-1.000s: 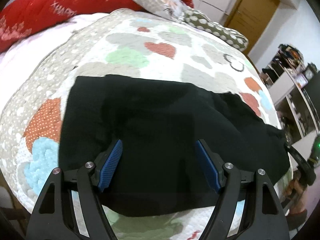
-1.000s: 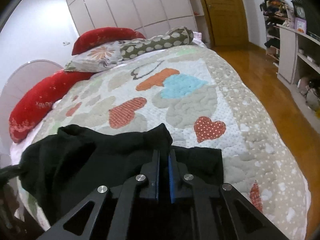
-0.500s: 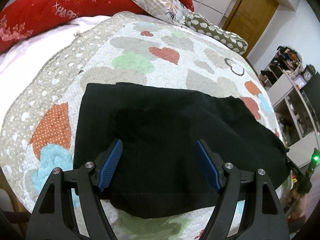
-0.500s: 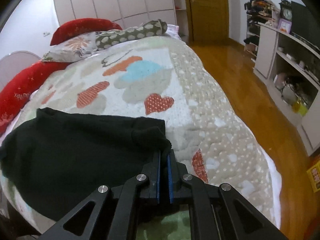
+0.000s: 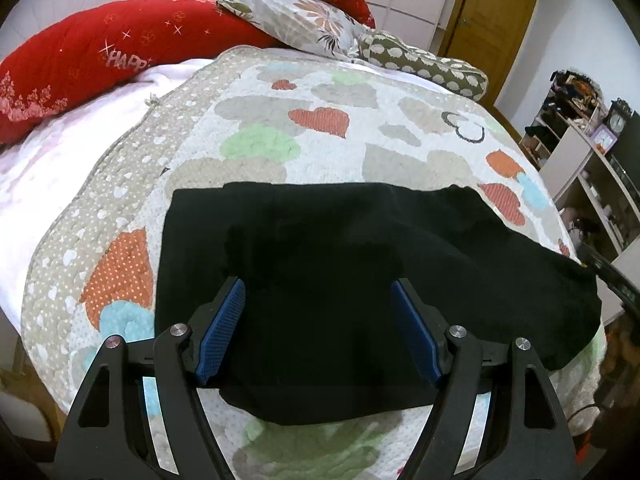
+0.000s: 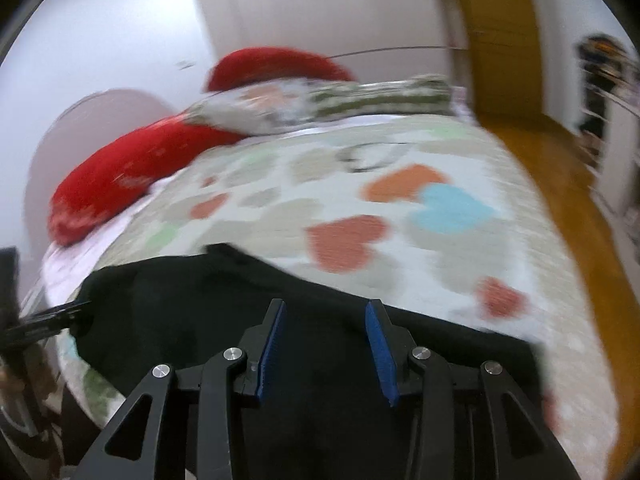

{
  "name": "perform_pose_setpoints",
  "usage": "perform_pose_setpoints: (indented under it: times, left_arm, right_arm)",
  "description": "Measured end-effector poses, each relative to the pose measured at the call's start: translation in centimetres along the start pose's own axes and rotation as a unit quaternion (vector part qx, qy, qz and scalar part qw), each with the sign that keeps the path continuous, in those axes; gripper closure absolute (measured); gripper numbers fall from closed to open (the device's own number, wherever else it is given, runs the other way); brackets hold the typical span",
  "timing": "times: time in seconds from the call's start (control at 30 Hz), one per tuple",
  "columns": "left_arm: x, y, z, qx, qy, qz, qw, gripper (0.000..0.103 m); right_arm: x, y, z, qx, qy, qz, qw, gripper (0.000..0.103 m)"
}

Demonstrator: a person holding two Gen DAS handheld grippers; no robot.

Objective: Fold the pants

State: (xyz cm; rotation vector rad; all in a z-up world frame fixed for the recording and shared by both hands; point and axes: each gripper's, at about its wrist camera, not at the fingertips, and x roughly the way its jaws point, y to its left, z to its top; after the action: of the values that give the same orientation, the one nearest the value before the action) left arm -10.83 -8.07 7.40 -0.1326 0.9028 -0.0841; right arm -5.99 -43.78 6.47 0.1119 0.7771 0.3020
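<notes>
Both tongs, left gripper [image 5: 318,330] and right gripper [image 6: 326,350], stand released above black pants [image 5: 360,272] lying folded flat on the quilt [image 5: 320,128], further folds likely remaining.

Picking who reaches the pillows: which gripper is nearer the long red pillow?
Left. The left gripper hangs open above the black pants on the side of the bed where the long red pillow lies; the right gripper is at the pants' opposite end.
</notes>
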Motion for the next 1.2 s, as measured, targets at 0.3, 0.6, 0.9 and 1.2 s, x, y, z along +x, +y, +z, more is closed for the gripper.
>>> perform_pose_setpoints:
  times: [0.3,0.6,0.9,1.2]
  left_arm:
    - [1.4,0.4,-0.7,0.011,0.016,0.013,0.9997,0.027]
    - [2.2,0.7,-0.9,0.056,0.025,-0.006,0.9981,0.027]
    - [2.7,1.6,-0.9,0.081,0.029,-0.038,0.9956,0.027]
    - [3.1,0.3,-1.6,0.115,0.023,0.002,0.9931,0.027]
  right_arm:
    - [9.8,6.5,2.7,-0.087,0.070,0.068,0.991,0.058]
    - [13.0,8.0,3.6,-0.133,0.104,0.061,0.984,0.100]
    - [15.9,6.2,4.8,-0.114,0.106,-0.003,0.988,0.101]
    - [10.6,6.7,4.4,-0.071,0.080,0.027,0.994,0.099]
